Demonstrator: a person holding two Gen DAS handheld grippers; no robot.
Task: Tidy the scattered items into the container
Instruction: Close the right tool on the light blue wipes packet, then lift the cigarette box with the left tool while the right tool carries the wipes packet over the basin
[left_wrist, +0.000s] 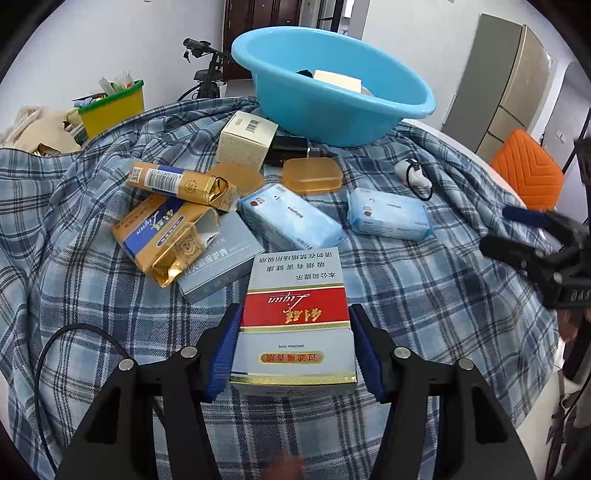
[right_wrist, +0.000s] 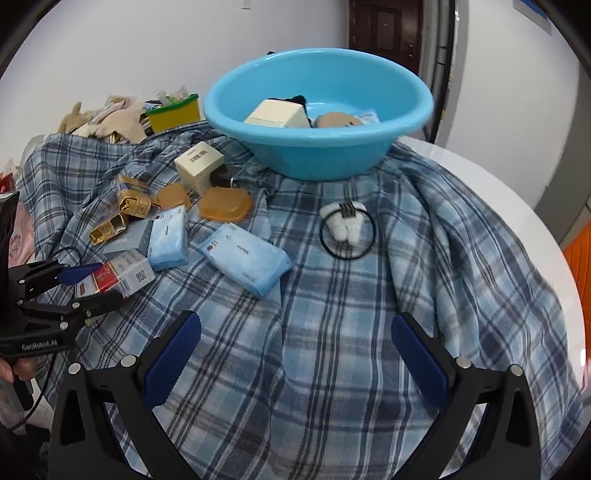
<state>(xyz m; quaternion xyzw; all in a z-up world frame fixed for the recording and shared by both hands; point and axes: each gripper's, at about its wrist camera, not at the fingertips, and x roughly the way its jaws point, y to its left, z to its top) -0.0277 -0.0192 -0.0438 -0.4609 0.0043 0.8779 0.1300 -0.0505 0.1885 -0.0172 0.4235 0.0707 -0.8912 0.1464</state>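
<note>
left tongs (left_wrist: 295, 343) clamped on the red-and-white cigarette box (left_wrist: 297, 314); blue pads press both long sides, box sits squarely between them just above the plaid cloth (left_wrist: 424, 295). right tongs (right_wrist: 295, 354) stand wide apart, nothing between them, hovering over bare cloth.

step in hand, as judged: lift the gripped box and carry it to the blue basin (left_wrist: 332, 92), which stands straight ahead of the left tongs, beyond the clutter.

notes for doing it well:
- raise first, clear of the grey box (left_wrist: 218, 258) and the tissue pack (left_wrist: 291, 221) lying just ahead of the tongs, before moving forward.
- grip is on the near half of the box; far end may droop, so keep it level and slow.
- pass over the basin rim, release only once well inside; the box is light and could bounce off the sloped wall.
- keep right tongs out of the path; they sit to the right of the left pair.

containers:
- blue basin: holds a cream carton (right_wrist: 277, 114), something black behind it, a tan round object (right_wrist: 338, 120) and a pale blue packet edge; exact count unclear.
- yellow bin with green rim (left_wrist: 110, 107), far left of the left tongs, stuffed with wrappers; likely not the target.

still on the cloth: gold packs (left_wrist: 173, 181), amber soap-like cases (left_wrist: 312, 175), second tissue pack (left_wrist: 389, 218), white plush with black loop (right_wrist: 345, 221).
</note>
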